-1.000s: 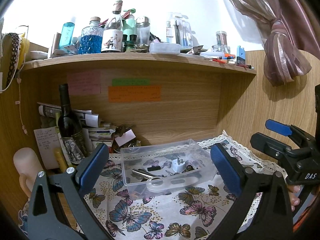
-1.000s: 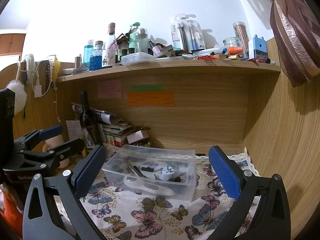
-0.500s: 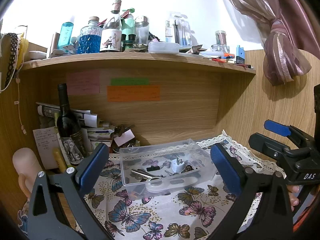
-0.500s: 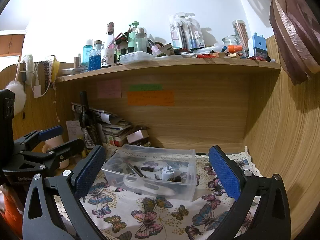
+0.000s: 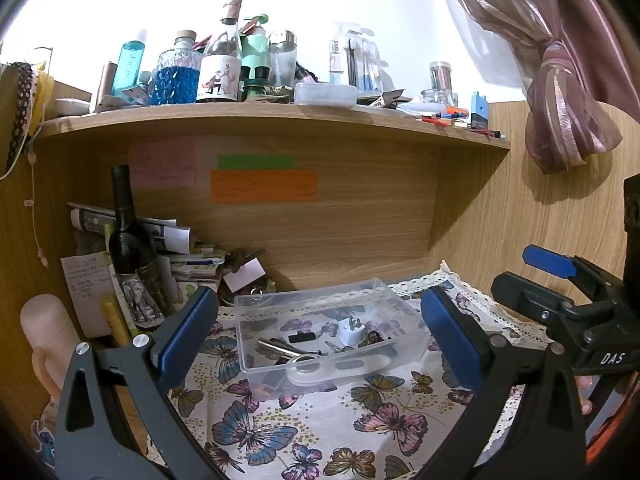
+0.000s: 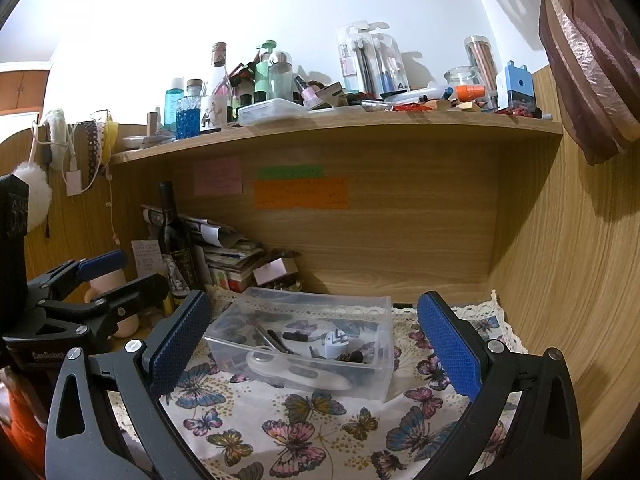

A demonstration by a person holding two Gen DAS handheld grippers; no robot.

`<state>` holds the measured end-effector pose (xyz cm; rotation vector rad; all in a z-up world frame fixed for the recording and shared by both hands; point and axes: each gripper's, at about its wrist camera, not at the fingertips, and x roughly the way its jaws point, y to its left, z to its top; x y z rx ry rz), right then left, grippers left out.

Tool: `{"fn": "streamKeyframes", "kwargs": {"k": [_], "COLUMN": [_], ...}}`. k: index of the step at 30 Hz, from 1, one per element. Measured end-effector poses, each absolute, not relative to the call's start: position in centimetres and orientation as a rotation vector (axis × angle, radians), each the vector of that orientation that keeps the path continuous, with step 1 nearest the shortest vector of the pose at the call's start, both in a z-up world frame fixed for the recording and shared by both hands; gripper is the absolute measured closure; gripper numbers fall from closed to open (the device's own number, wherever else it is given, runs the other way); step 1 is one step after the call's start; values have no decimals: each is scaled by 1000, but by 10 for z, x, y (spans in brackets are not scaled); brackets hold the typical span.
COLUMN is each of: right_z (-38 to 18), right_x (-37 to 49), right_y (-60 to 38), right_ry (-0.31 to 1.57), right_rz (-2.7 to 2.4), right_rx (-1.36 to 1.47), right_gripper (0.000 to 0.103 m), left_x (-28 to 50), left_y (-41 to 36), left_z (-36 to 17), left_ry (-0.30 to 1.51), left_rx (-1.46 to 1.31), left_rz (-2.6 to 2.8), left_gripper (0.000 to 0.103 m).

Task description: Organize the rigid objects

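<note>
I hold my left gripper point(image 5: 316, 332) with its blue-padded jaws spread wide and nothing between them; my right gripper point(image 6: 314, 336) is likewise spread wide and empty. Both hover above the white butterfly-print cloth point(image 5: 256, 432) that covers the wooden desk. The clear rectangular plastic box point(image 5: 332, 312) rests on this cloth, beyond both grippers and centred between the jaws in each wrist view. Inside the box lie a white plug adapter point(image 5: 352, 330), a small black clip point(image 5: 301, 337), a silver metal tool point(image 5: 280, 346) and a white flat handle-shaped item point(image 5: 340, 368). A dark glass wine bottle point(image 5: 128, 240) stands upright to the far left, against stacked papers. The wooden shelf point(image 5: 280, 114) above carries assorted bottles.
</note>
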<state>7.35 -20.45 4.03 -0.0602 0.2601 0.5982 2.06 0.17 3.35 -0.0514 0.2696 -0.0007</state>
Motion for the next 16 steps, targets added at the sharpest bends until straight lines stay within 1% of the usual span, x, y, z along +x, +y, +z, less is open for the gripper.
{"fn": "streamKeyframes", "kwargs": {"k": [16], "right_z": [35], "right_x": [74], "right_y": [-195], "right_ry": [292], "right_rz": [574], "right_rx": [-45], "right_gripper": [0], "left_x": [21], "left_y": [0], "left_z": [32], "left_ry": [270], "left_rx": [-43], "left_rz": [-24], "left_gripper": [0]}}
